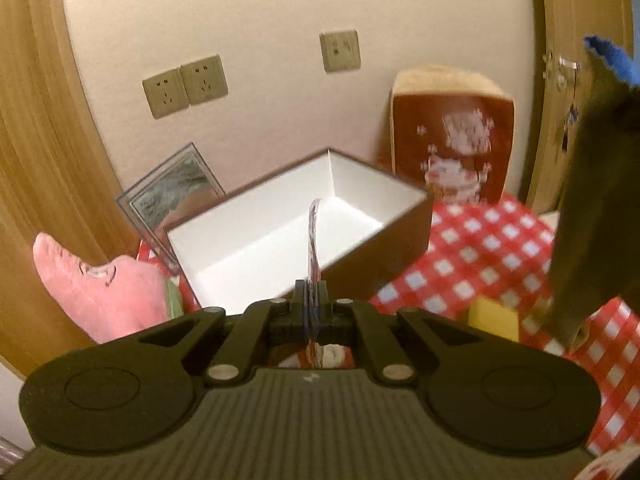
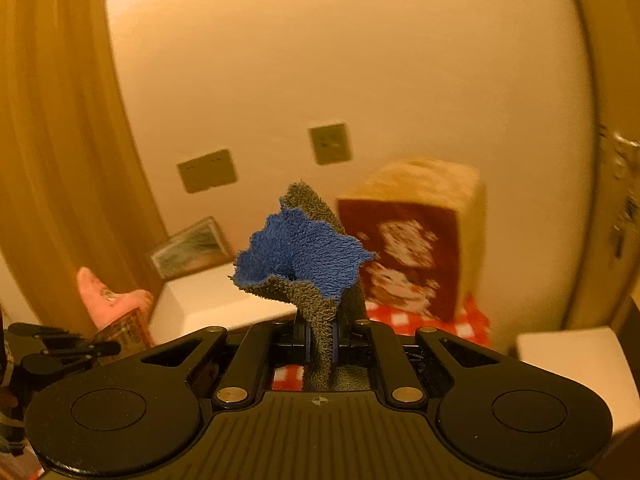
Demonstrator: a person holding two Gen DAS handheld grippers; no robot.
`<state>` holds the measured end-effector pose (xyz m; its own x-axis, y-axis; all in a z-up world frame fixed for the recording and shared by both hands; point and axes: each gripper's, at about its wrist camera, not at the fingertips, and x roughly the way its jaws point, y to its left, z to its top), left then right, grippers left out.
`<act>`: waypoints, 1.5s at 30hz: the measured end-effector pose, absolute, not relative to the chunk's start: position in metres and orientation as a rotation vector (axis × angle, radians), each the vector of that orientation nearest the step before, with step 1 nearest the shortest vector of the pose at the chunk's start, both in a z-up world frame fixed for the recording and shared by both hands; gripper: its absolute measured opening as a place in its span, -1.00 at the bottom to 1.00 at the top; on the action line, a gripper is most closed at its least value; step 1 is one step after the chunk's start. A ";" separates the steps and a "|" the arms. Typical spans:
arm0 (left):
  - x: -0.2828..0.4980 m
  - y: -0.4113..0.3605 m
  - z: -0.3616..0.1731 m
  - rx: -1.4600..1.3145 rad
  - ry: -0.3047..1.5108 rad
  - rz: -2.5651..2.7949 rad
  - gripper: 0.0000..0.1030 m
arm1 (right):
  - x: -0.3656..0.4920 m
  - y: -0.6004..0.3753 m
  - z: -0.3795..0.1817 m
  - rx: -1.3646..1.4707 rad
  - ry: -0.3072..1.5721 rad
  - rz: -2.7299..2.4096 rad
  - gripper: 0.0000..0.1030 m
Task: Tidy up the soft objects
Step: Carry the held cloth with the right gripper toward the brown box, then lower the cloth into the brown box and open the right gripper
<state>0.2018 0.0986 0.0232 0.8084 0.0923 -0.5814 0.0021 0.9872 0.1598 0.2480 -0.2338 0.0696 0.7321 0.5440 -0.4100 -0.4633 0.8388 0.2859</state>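
Here the left gripper pinches a thin printed packet above the open white box, while the right gripper clenches a blue-and-grey towel, raised above the checkered tablecloth.

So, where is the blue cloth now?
The cloth is pinched in the right tool, raised above the checked table, right of the white box, before the cushion.

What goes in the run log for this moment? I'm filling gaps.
left claw: shut on packet | right claw: shut on cloth | box: open
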 end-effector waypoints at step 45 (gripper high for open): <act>0.417 0.204 -0.007 -0.011 0.756 0.133 -0.93 | 0.508 0.020 0.004 0.027 0.761 0.775 -0.36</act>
